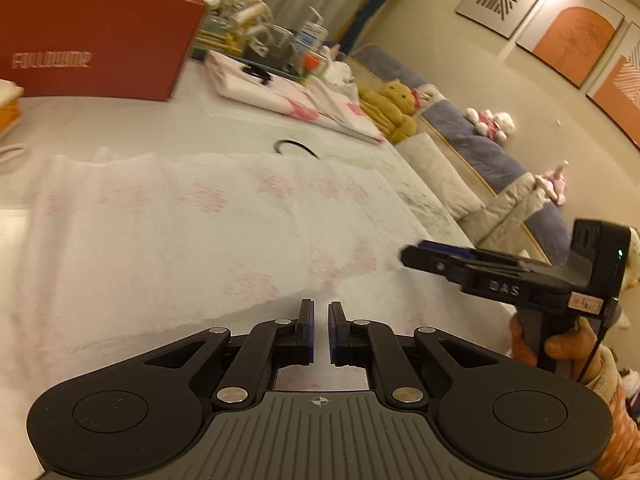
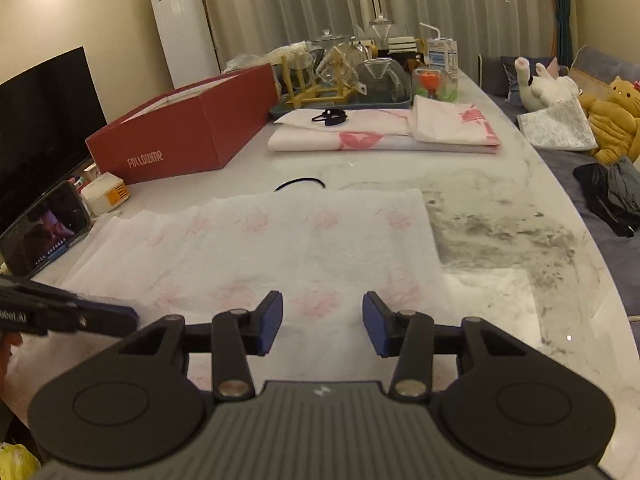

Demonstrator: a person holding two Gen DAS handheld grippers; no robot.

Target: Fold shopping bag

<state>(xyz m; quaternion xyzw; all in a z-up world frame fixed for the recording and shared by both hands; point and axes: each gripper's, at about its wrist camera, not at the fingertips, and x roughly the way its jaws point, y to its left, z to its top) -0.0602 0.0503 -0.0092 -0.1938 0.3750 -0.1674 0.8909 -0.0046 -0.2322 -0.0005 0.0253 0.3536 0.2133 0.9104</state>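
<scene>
Nearest us, the left gripper (image 1: 321, 334) sits low over the near edge of the shopping bag (image 1: 192, 220), its fingers (image 1: 307, 330) pressed almost together. Whether a thin layer of fabric is caught between them, I can't tell, but the low posture suggests it is there to anchor that hem. Just to its right, the right gripper (image 2: 322, 326) hovers with fingers (image 2: 272, 322) spread and nothing between them, likely freed to pick a new hold. The bag lies flat across the marble surface (image 2: 520, 240), smoothed out, ready for a fold. Just beyond its far edge curls a black hair tie (image 2: 299, 184). Further back, folded bags (image 2: 380, 132) are stacked out of the way beside a red box (image 2: 180, 140).
</scene>
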